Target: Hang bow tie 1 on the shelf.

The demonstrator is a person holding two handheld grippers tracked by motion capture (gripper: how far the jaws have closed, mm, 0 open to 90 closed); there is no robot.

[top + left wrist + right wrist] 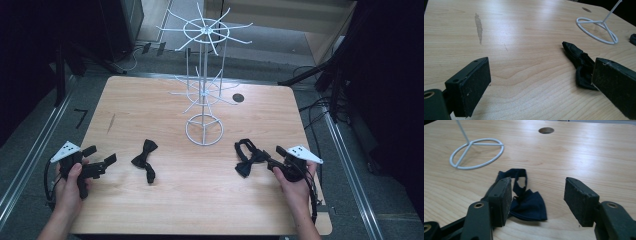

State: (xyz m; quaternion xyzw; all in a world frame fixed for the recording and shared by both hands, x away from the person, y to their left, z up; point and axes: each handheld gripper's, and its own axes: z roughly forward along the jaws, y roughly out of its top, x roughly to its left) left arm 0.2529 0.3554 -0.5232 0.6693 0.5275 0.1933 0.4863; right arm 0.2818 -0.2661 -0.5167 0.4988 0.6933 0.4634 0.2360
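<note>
Two grippers, two bow ties, one wire rack and one table; no brand, label or writing can be read on any of them. The left gripper [102,161], held in a hand [70,187], has its jaws wide apart with bare table [524,30] between them. Just beyond its right jaw lies the first bow tie [145,160], flat on the wood and untouched. Farther on stands the white wire rack [203,75], its ring base on the table. The second bow tie [529,205], with its strap looped behind it, lies between the jaws of the right gripper [537,200], close against one jaw; those jaws stand apart and do not press on it.
</note>
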